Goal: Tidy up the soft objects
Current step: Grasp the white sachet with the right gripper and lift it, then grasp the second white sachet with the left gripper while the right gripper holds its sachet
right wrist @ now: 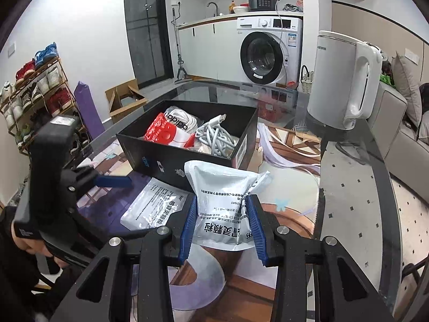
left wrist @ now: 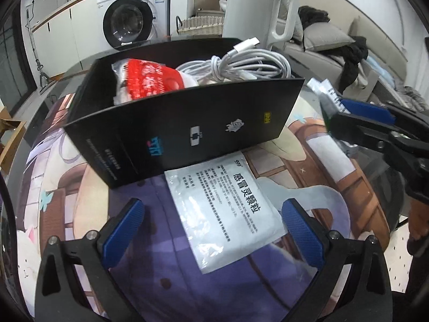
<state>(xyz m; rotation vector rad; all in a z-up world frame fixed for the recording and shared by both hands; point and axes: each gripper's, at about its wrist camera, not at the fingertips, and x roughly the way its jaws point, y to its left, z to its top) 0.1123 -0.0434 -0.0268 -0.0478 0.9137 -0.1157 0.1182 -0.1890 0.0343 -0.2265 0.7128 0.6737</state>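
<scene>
The right claw [right wrist: 222, 225] pinched a silvery white sachet [right wrist: 224, 204] between its blue pads [right wrist: 187, 222], the packet crumpled at the grip and raised off the tabletop [right wrist: 348, 187], just in front of the near wall of a black box [right wrist: 161, 158]. In the left wrist view the same claw [left wrist: 337, 118] came in from the right edge with the sachet's end [left wrist: 325, 91] sticking up past its tip, beside the box's right corner.

The left claw [left wrist: 211, 225] stood spread wide, its two blue pads [left wrist: 123, 225] on either side of a second sachet [left wrist: 219, 212] without touching it. That sachet lay flat on the printed mat [left wrist: 308, 145] covering the tabletop, one end tucked against the foot of the box. From the right wrist view the left claw [right wrist: 112, 181] appeared at the left, gripped by a hand [right wrist: 32, 247] low in the corner.

Inside the open box [left wrist: 187, 123] sat a red and white packet [left wrist: 150, 80] on the left and a bundled white cable [left wrist: 241, 67] on the right. Behind the box a white kettle [left wrist: 257, 8] stood on the tabletop. Farther off were a washing machine [right wrist: 268, 51], a wicker basket [left wrist: 201, 24], a shoe rack [right wrist: 34, 88] against the left wall, and a grey sofa [left wrist: 335, 48].
</scene>
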